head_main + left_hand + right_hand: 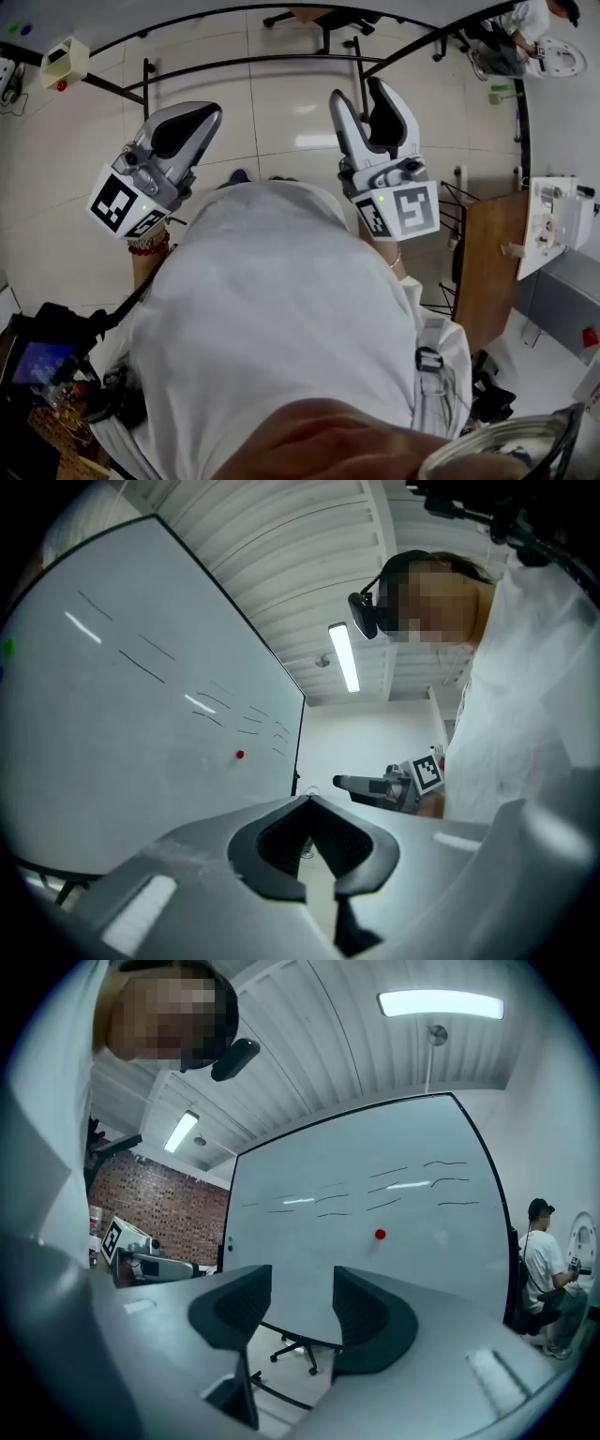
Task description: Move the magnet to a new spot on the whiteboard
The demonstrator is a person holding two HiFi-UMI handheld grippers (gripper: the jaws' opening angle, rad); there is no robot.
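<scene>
**Magnet not picked up yet**

The small round red magnet [380, 1234] sticks to the big white whiteboard [309, 1241]. It sits under some thin dark pen lines, a bit to the right of the middle of the board. Nothing is touching it.

The person holds both grey grippers up in front of the body. Both are well apart from the board. The right gripper [302, 1283] has its jaws spread wide, and there is nothing between them. It looks toward the board, and the magnet shows just above its right jaw. The left gripper [314, 846] has its jaws pressed together with nothing in them. It looks along the board from the side, and the magnet shows as a tiny red dot far off.

So no part of the job looks done yet. The right gripper looks ready to go first, since it is open and faces the magnet. It has to reach the magnet, pinch it, pull it off, and stick it on a new bare spot.
</scene>
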